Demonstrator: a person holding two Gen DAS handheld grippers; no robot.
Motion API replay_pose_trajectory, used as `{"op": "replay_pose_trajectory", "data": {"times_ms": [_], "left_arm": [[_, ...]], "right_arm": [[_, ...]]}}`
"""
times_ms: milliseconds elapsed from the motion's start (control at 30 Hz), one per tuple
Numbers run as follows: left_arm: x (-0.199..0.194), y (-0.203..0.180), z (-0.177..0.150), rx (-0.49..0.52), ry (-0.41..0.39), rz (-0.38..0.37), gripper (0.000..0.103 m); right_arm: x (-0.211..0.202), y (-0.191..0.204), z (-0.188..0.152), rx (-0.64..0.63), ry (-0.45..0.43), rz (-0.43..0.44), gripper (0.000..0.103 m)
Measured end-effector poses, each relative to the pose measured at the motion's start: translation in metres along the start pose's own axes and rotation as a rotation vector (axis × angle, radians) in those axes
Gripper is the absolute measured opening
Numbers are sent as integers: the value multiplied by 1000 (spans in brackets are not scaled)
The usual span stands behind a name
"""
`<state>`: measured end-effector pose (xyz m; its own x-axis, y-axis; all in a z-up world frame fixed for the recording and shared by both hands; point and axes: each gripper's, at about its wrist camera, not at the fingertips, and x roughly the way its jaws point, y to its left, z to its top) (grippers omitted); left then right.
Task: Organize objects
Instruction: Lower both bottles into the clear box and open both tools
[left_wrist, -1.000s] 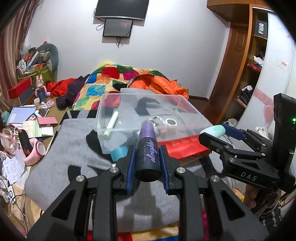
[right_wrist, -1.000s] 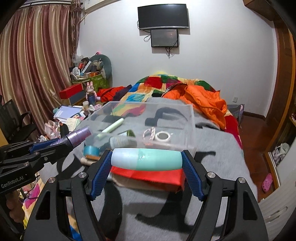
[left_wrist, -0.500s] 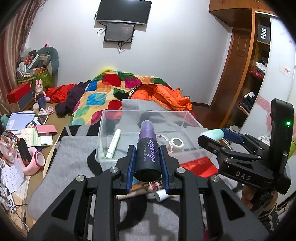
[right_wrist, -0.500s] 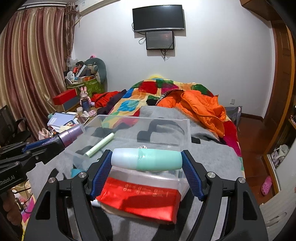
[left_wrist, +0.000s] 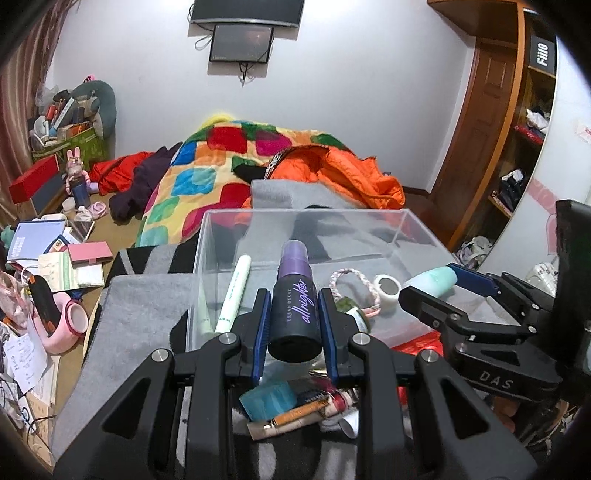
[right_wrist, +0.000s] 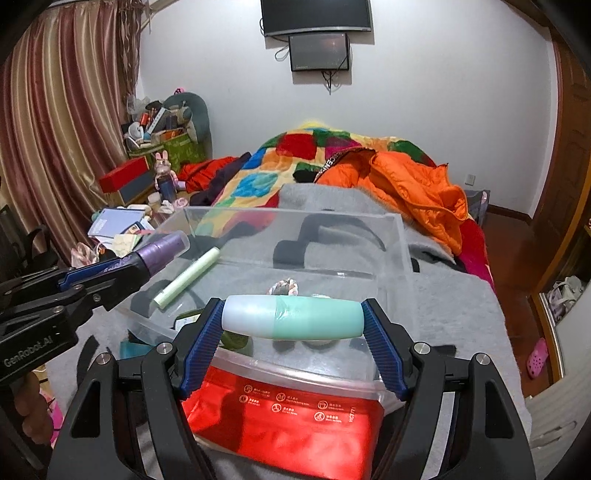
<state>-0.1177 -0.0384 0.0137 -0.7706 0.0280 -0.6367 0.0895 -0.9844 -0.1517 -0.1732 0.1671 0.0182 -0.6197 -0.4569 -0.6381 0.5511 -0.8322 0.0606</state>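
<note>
My left gripper is shut on a black spray bottle with a purple cap, which points forward over the near wall of the clear plastic box. My right gripper is shut on a mint-green and white bottle, held crosswise above the box's front edge. Inside the box lie a pale green tube, a braided bracelet, a white tape roll and a small green jar. Each gripper shows at the side of the other's view.
A red foil pouch lies under the box's front. Loose cosmetics, among them a teal roll, sit on the grey blanket before the box. An orange jacket lies behind. Books and clutter fill the left.
Both grippers have moved forward to the box, which now fills more of each view. The loose items in front have slid under my left gripper. Both holds are unchanged.
</note>
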Motion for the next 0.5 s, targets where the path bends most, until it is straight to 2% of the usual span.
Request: {"op": "replay_pose_trajectory", "data": {"times_ms": [233, 500], "left_arm": [[22, 1, 3, 16, 28, 23, 25], [34, 2, 1, 22, 57, 14, 25]], "right_arm": [[14, 1, 1, -4, 30, -4, 71], [20, -2, 1, 16, 55, 23, 71]]}}
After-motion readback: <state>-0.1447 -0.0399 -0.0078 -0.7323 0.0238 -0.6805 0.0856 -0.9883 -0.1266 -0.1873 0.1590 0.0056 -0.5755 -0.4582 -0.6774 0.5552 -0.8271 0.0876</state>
